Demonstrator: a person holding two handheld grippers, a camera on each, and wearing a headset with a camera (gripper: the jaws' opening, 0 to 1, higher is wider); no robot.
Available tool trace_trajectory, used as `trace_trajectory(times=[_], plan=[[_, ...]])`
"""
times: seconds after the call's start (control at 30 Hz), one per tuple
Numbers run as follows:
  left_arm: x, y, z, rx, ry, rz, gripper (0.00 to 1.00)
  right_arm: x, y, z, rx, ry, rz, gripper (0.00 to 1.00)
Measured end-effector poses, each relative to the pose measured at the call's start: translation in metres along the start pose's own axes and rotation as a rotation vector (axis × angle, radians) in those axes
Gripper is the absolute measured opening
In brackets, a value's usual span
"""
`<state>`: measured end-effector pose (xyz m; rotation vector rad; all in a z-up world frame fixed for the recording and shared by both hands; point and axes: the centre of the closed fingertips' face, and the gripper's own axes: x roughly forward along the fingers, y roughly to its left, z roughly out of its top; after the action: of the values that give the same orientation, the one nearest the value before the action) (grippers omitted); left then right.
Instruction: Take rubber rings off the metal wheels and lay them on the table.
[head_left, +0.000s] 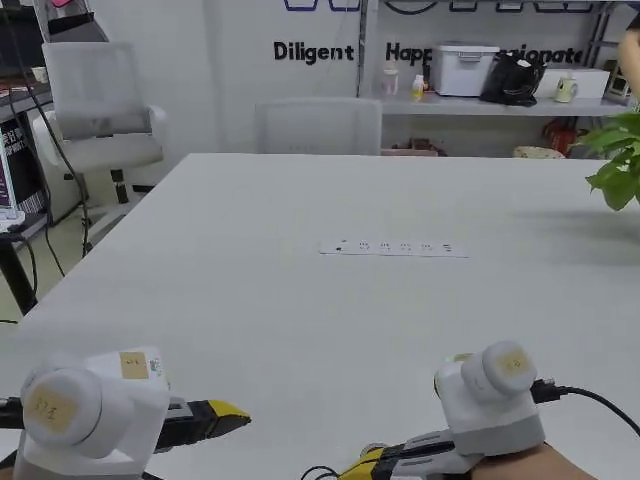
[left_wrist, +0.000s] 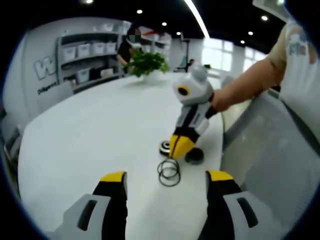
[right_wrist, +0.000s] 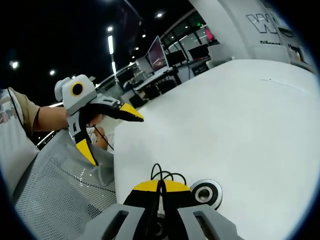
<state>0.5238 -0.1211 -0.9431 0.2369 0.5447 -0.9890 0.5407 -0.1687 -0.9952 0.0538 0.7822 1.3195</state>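
Black rubber rings lie on the white tabletop beside a metal wheel; right gripper jaws pinched together on them; left gripper jaws apart.

The counter is matt, smooth and white. The rings are thin, dull and black, rubber by the look of them, though they show small here. The wheel beside them is bright polished metal. The left gripper and right gripper have faintly glossy white plastic bodies, and the fingers are smooth yellow-and-black plastic. The chair is grey mesh cloth.
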Motion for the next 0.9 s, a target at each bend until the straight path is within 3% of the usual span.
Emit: trace_trajectory(times=[0.33,0.63,0.9], plan=[[0.000,-0.001,-0.001,-0.007,0.005,-0.002,0.64,0.007,0.004,-0.003,-0.007,0.025,0.014,0.00],[0.000,-0.001,-0.004,-0.009,0.014,-0.001,0.64,0.008,-0.002,-0.008,-0.025,0.044,-0.016,0.00],[0.001,-0.002,-0.006,-0.007,0.023,-0.007,0.64,0.010,0.000,-0.012,-0.079,0.071,-0.026,0.06]])
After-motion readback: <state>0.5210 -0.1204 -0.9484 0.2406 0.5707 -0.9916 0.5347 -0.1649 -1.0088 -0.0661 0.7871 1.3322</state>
